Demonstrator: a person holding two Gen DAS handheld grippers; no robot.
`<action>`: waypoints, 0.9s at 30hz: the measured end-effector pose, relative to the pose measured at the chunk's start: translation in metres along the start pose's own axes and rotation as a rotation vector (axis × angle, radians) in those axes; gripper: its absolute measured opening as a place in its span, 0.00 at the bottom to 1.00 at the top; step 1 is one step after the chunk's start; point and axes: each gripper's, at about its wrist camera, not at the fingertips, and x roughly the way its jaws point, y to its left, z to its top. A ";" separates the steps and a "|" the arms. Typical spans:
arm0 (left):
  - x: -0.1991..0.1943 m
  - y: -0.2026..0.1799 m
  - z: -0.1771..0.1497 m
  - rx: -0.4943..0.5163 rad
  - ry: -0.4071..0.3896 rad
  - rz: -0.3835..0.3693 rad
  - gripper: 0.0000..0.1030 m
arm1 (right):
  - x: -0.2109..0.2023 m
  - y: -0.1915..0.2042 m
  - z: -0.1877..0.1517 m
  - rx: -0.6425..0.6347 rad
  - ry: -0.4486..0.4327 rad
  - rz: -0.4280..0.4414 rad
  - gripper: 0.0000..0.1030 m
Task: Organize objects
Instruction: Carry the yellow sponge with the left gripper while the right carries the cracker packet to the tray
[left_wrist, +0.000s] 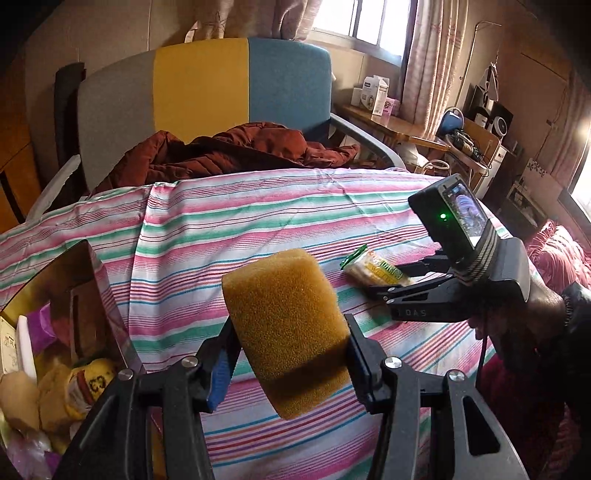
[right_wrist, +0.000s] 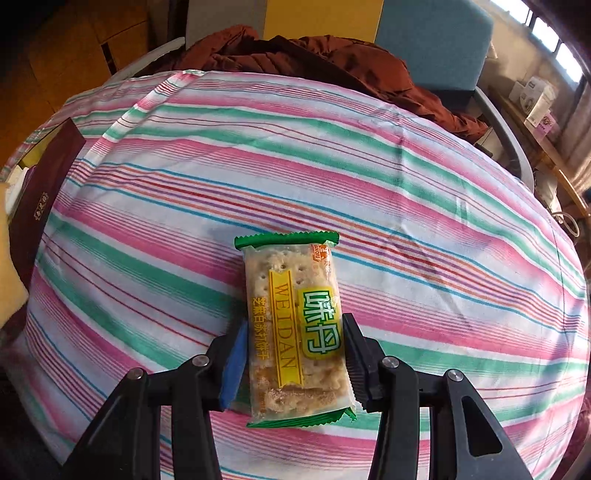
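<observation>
Two hand-held grippers work over a surface covered in a pink, green and white striped cloth (right_wrist: 369, 192). The left hand-held gripper (left_wrist: 288, 363) pinches a yellow-brown sponge (left_wrist: 284, 328) between its fingers and holds it raised above the cloth. Just to the left of that gripper and lower down stands an open box (left_wrist: 96, 295) with dark red walls, holding several small packaged items that are too jumbled to name. To its right and further ahead, the right hand-held gripper (right_wrist: 293, 360) is lowered to the cloth, its fingers closed against both long sides of a cracker packet (right_wrist: 291, 325). The packet is clear with green ends and a yellow label reading WEIDAN, and it lies flat on the cloth, pointing straight away from that gripper. Beyond both grippers, past the far edge of the surface, a rust-red jacket (left_wrist: 236, 147) is heaped on a chair (left_wrist: 207, 81) with grey, yellow and blue back panels.
</observation>
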 end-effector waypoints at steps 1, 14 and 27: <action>-0.002 0.001 -0.002 -0.003 -0.003 -0.002 0.52 | 0.000 0.003 -0.001 0.007 0.004 0.012 0.47; -0.031 0.017 -0.022 -0.034 -0.027 -0.012 0.52 | -0.006 0.073 -0.006 -0.030 0.024 0.060 0.47; -0.076 0.056 -0.040 -0.112 -0.089 -0.001 0.52 | -0.022 0.090 -0.020 0.174 -0.025 0.240 0.47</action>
